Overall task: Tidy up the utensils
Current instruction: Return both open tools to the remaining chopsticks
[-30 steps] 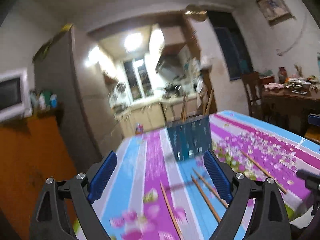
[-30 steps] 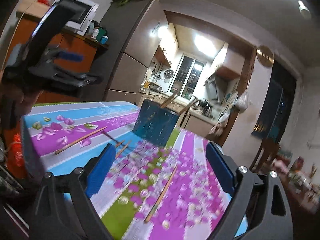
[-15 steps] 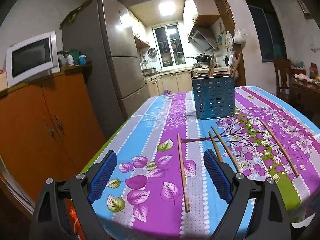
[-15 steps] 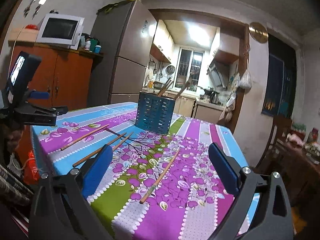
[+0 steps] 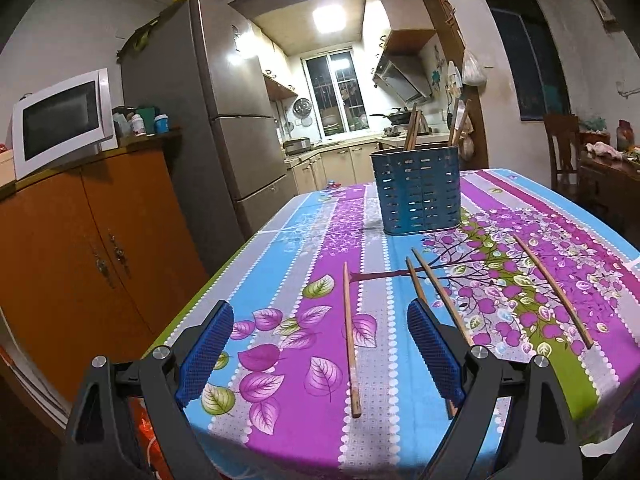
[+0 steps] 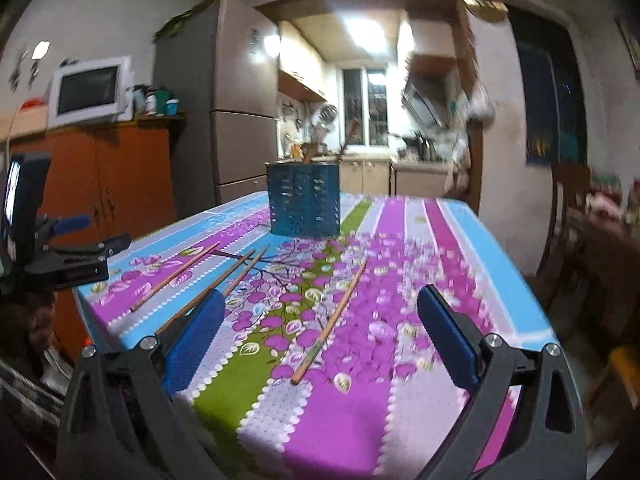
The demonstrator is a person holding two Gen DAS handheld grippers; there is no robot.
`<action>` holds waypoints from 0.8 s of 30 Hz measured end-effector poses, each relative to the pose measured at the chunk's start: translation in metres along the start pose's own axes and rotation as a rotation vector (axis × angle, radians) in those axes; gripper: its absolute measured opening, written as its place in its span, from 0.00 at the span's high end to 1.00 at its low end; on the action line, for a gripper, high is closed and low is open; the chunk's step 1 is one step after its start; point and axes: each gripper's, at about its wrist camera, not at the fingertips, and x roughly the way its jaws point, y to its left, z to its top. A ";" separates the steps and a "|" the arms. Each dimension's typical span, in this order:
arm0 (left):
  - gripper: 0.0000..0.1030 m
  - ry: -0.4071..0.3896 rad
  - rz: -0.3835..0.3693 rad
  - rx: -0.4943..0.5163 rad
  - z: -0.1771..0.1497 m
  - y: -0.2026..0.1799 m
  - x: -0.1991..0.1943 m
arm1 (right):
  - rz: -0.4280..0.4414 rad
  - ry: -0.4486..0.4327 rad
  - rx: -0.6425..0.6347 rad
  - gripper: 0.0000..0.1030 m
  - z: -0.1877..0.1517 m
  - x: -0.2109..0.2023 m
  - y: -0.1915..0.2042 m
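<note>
Hovering released over near table edge (image 5: 280, 432): left gripper (image 5: 316, 354), right gripper (image 6: 320, 344); four chopsticks (image 5: 350, 336) lying loose; blue holder (image 5: 418, 192) far.

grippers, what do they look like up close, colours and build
Both match: the left gripper and right gripper have black angular plastic frames with silver bolts, and two fingers faced with blue textured pads. The left one also carries a small lit screen, seen from the right wrist.

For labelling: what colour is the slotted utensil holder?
Blue utensil holder; clearest in the left wrist view.
</note>
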 end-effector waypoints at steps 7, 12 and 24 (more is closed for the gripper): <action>0.14 0.048 -0.066 -0.047 -0.006 0.006 0.014 | -0.085 0.039 0.032 0.09 -0.005 -0.006 0.011; 0.18 0.101 -0.185 -0.105 -0.025 0.018 0.024 | -0.115 0.063 0.004 0.09 -0.011 -0.008 0.028; 0.57 0.121 -0.395 0.002 -0.073 0.032 0.023 | -0.061 0.172 -0.020 0.53 -0.021 0.029 0.078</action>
